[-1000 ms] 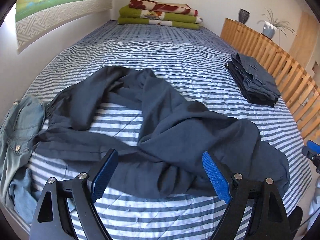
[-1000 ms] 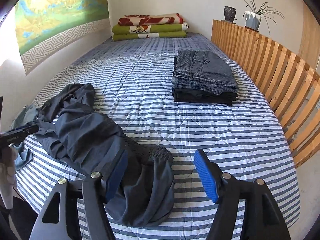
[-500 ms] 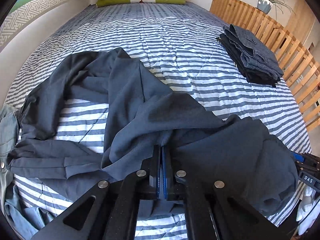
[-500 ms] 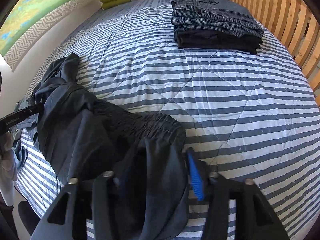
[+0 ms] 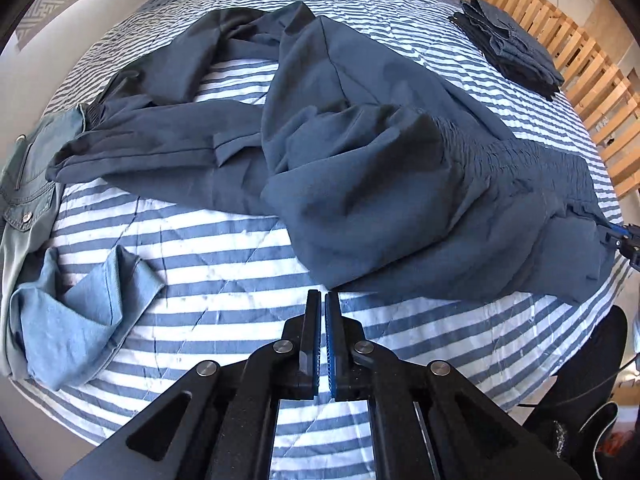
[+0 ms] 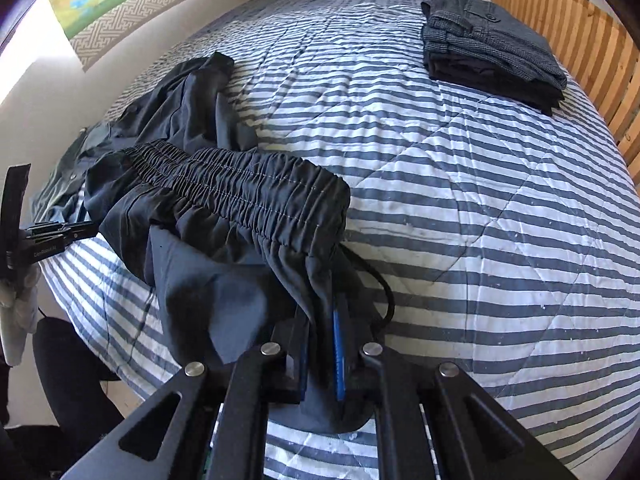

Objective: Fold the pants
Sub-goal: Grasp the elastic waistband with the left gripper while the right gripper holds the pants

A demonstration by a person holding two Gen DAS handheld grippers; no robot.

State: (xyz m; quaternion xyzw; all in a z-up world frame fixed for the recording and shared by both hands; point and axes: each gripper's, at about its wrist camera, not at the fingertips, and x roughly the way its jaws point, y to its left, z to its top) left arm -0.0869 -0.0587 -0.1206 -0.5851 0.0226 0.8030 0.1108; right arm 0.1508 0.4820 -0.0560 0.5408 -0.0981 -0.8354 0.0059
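Striped bed (image 6: 460, 184) against a slatted wooden rail (image 6: 560, 28), left gripper (image 5: 323, 300) closed on nothing, right gripper (image 6: 320, 320) just closing, clamped on the pants (image 6: 240, 200).

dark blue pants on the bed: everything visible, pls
The pants are dark blue, of thin woven-looking cloth, with a gathered elastic waistband and a dark drawcord. They lie unfolded and crumpled on the striped quilt, legs sprawled toward the wall, one leg end reaching the jeans. The right gripper, whose jaws have just been closing, pinches cloth below the waistband. The left gripper is shut, empty, short of the near edge.
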